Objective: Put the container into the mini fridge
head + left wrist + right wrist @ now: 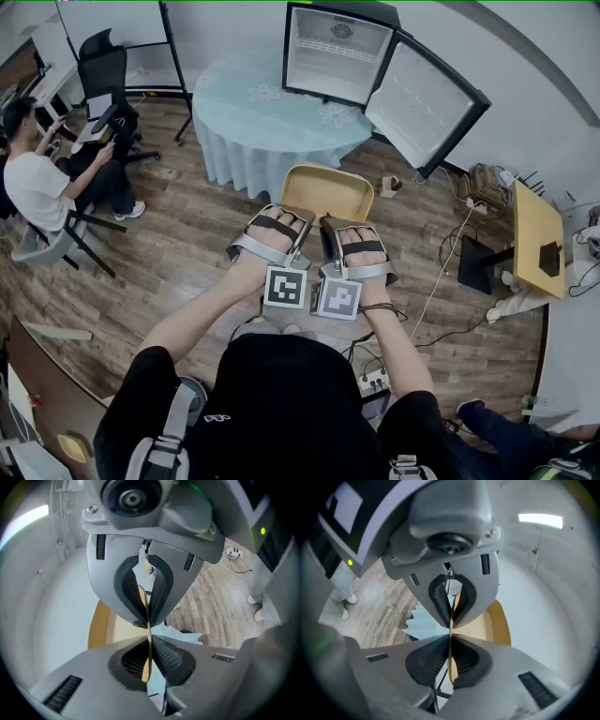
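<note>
I hold a tan, shallow container [328,190] out in front of me with both grippers, above the wooden floor. My left gripper [284,217] is shut on its near rim at the left, and my right gripper [343,223] is shut on the same rim at the right. In the left gripper view the container's thin wall [101,625] runs between the closed pads of the left gripper [149,632]. The right gripper view shows the container [499,620] pinched the same way by the right gripper [451,632]. The mini fridge [336,52] stands ahead on a round table [272,117], its door [424,98] swung wide open to the right.
A light-blue cloth hangs from the table to near the floor. A seated person [42,183] and an office chair [105,66] are at the left. At the right stand a tan side table [536,239], cables and a power strip [375,382].
</note>
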The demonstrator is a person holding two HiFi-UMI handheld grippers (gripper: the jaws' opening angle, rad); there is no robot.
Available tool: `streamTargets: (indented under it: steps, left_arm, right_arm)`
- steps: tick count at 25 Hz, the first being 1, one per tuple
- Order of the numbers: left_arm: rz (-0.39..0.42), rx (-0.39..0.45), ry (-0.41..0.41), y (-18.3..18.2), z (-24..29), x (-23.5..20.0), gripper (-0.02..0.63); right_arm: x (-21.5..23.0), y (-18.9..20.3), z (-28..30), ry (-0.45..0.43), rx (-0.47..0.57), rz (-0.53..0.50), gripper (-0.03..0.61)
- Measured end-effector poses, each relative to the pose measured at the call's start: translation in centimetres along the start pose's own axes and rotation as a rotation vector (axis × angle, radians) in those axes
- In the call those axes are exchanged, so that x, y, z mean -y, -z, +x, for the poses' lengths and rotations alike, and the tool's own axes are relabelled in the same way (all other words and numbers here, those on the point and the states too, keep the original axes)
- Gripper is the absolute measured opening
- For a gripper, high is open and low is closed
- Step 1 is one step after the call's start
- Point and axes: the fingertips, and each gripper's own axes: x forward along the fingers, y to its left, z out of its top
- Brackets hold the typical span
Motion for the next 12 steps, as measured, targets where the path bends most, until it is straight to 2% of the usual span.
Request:
streamTargets:
  steps: [12]
  left_arm:
    - [0.005, -0.018, -0.025, -0.6, 1.0, -1.4, 0.023]
  right_arm:
    - [1.1, 1.3, 0.3, 0.038, 0.020, 0.000, 0.018]
